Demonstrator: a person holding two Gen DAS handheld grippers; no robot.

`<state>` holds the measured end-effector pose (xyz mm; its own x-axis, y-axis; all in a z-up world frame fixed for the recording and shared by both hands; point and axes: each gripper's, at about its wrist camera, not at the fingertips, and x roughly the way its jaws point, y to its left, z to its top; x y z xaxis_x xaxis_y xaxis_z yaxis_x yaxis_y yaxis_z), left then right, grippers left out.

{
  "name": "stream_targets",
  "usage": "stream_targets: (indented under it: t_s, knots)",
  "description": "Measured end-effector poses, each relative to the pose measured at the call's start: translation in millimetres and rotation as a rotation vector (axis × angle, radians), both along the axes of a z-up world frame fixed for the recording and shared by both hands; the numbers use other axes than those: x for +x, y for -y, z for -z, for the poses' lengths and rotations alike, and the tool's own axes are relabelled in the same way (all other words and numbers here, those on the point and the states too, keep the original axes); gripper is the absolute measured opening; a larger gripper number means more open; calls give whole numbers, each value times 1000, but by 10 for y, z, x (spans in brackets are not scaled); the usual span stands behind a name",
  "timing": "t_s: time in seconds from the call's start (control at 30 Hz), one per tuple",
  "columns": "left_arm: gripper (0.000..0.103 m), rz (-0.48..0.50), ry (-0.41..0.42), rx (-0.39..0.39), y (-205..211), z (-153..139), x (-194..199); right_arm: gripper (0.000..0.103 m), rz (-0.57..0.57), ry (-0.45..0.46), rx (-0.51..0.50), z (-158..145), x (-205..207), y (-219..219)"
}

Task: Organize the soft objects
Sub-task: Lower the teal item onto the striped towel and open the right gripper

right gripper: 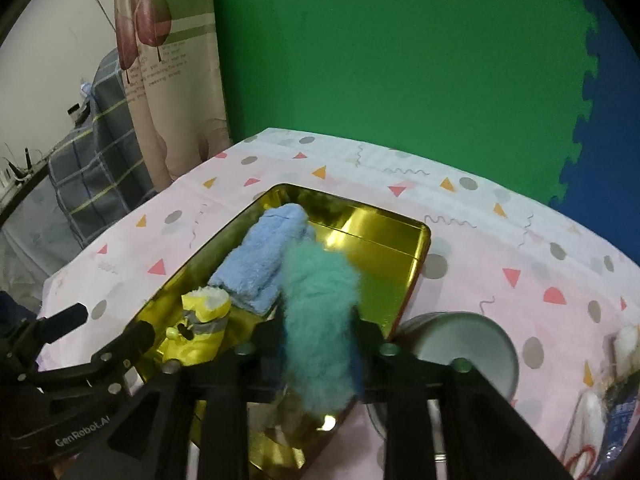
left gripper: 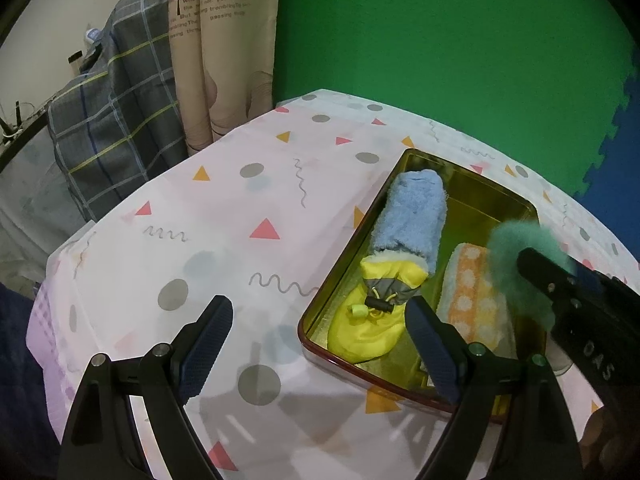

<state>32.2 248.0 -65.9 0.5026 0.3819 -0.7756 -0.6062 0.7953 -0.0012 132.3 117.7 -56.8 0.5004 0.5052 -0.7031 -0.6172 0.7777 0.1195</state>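
Observation:
A gold metal tray (left gripper: 496, 192) (right gripper: 376, 220) lies on the patterned tablecloth. In it are a rolled blue towel (left gripper: 412, 216) (right gripper: 260, 260), a yellow drawstring pouch (left gripper: 376, 312) (right gripper: 204, 320) and an orange dotted cloth (left gripper: 476, 300). My right gripper (right gripper: 320, 328) is shut on a fluffy teal soft object (right gripper: 320, 304) (left gripper: 520, 256) and holds it over the tray. My left gripper (left gripper: 320, 340) is open and empty, low over the tray's near left corner; it also shows in the right wrist view (right gripper: 84, 332).
A white cylindrical tin (right gripper: 460, 344) lies beside the tray on its right. White and blue items (right gripper: 608, 412) sit at the far right. A grey plaid bundle (left gripper: 116, 112) and a curtain (left gripper: 224, 52) stand off the table's left edge. A green wall (left gripper: 440, 32) is behind.

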Motion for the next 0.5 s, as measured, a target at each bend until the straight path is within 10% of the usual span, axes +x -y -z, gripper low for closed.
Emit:
stream_targets:
  t_s: [0.5]
  knots:
    - [86,46,-2,33,130,-5,28,47,4,8,53,-83,-330,487]
